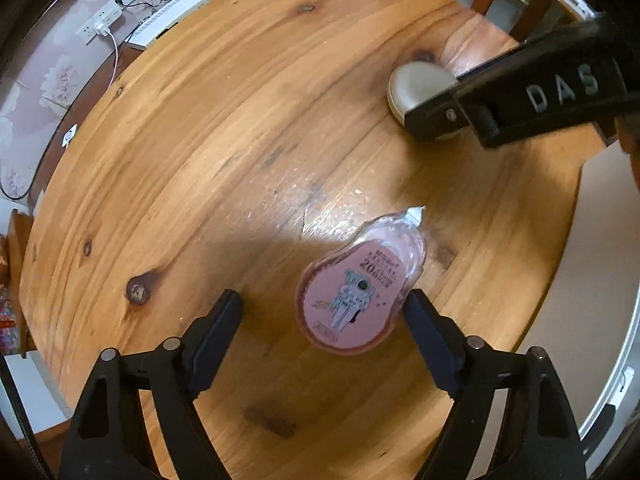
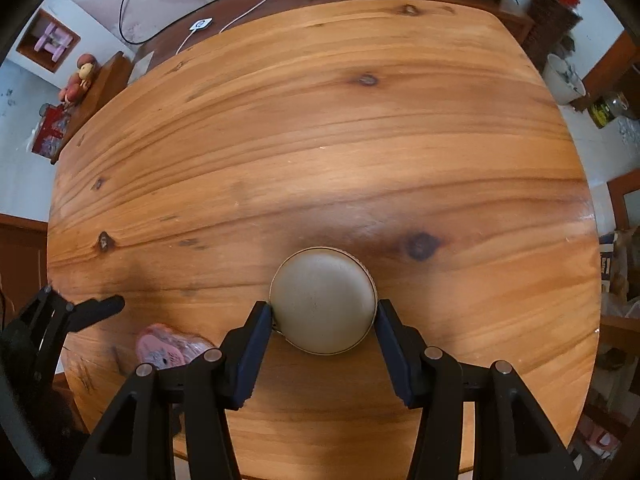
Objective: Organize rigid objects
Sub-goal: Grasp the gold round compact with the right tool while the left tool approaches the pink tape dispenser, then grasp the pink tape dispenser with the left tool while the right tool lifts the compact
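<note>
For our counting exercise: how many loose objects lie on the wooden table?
2: a pink correction tape between the left tongs, and a round beige case gripped by the right tongs.

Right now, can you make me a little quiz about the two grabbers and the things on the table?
1. True or false: the right gripper squeezes the round case.
2. What lies between the left gripper's fingers? A) pink tape dispenser B) round case C) nothing
3. Fill in: the left gripper's fingers stand ___ of the dispenser, not pressing it.

Key: 1 true. 2 A. 3 clear; there is a gap on its left side, while the right finger looks close.
</note>
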`<state>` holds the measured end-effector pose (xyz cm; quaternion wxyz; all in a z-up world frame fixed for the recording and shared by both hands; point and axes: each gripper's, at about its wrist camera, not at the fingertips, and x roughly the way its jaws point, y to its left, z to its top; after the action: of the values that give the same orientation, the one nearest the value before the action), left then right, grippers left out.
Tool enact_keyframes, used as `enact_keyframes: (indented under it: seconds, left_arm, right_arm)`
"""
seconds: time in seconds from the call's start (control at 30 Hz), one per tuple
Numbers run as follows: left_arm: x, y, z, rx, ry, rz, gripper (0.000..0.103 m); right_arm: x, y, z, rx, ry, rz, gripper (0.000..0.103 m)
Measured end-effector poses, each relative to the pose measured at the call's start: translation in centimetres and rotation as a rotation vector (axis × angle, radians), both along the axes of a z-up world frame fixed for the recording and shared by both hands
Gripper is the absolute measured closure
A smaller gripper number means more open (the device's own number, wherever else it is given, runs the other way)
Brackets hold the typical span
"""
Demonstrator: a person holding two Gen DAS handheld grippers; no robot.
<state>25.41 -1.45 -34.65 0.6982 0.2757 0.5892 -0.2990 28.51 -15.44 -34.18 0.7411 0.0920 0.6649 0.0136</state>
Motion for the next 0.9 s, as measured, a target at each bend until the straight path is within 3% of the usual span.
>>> enact_keyframes:
  seconds: [0.07,0.13,0.27,0.53,0.7,0.9]
  left_arm:
    - [-0.1,-0.2,0.1,-0.009,-0.006,-0.006,0.028]
    - [-0.5,-0.4,0.4,-0.028,-0.019,-0.023,0.049]
    - [-0.7,-0.3,0.4,-0.028,-0.031,0.004,0.049]
    - [-0.3,1.9,1.3,-0.006,0.004,0.179,0.050]
    - [-1.1,3.7,5.2,-0.047,-0.040,0.285,0.050]
    - [-4.9,4.3,12.7,-0.130,-0.140,0.343,0.050]
  right_arm:
    - [-0.2,-0.4,0.0,0.000,-0.001,-0.003,0.049]
    - [-0.6,-0.1,0.2,-0.001,-0.003,-0.005,0.049]
    - [-1.3,0.7,0.3,0.003,0.000,-0.016,0.050]
    - [-2.7,-0.1,1.3,0.078,0.010,-0.031,0.050]
    - [-4.1,-0.8,3.7,0.151,-0.019,-0.047,0.050]
    - [-6.2,-0.3,8.1,0.221,-0.096,-0.026,0.050]
